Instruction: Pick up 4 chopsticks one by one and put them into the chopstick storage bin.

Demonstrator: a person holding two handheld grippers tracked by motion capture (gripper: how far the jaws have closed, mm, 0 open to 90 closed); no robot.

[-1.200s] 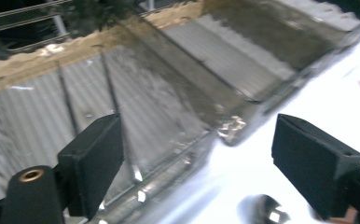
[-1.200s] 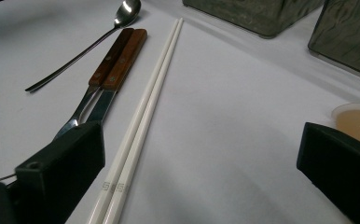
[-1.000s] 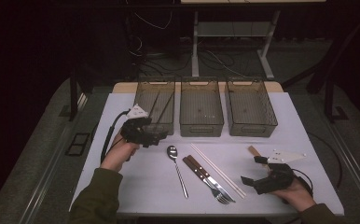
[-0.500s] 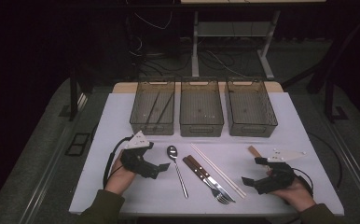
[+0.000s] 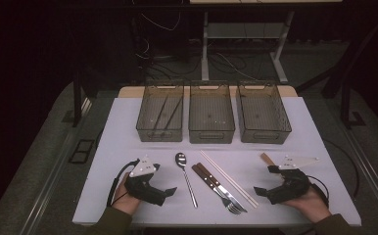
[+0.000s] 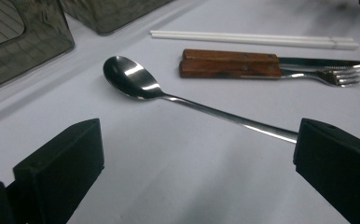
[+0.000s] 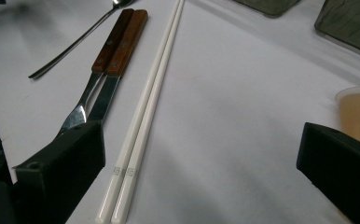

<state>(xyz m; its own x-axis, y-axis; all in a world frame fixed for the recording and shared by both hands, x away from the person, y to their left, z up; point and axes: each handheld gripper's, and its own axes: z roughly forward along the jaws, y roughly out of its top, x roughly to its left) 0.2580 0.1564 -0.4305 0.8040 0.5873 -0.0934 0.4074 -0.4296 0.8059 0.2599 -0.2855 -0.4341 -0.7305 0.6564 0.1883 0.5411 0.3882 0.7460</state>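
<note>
My left gripper (image 5: 163, 183) rests low at the table's front left, just left of a steel spoon (image 5: 186, 178). Its jaws have just been opening and stand open; the spoon (image 6: 136, 79) lies ahead of them, its handle end hidden behind the right jaw, and nothing is gripped. My left gripper (image 6: 197, 163) frames bare table. My right gripper (image 5: 264, 179) sits open at the front right. In its own view, my right gripper (image 7: 197, 158) looks along a pair of white chopsticks (image 7: 145, 112), and a wooden-handled fork and knife (image 7: 117, 44) lie beyond.
Three dark mesh bins (image 5: 161, 112) (image 5: 211, 113) (image 5: 263, 112) stand in a row at the back; the left one holds dark sticks. A tan flat piece (image 5: 266, 158) lies by the right gripper. The knife and fork (image 5: 211, 178) lie between spoon and chopsticks (image 5: 228, 178).
The left hand has come back from the left bin toward the front edge and lowered beside the spoon. The right hand has stayed put.
</note>
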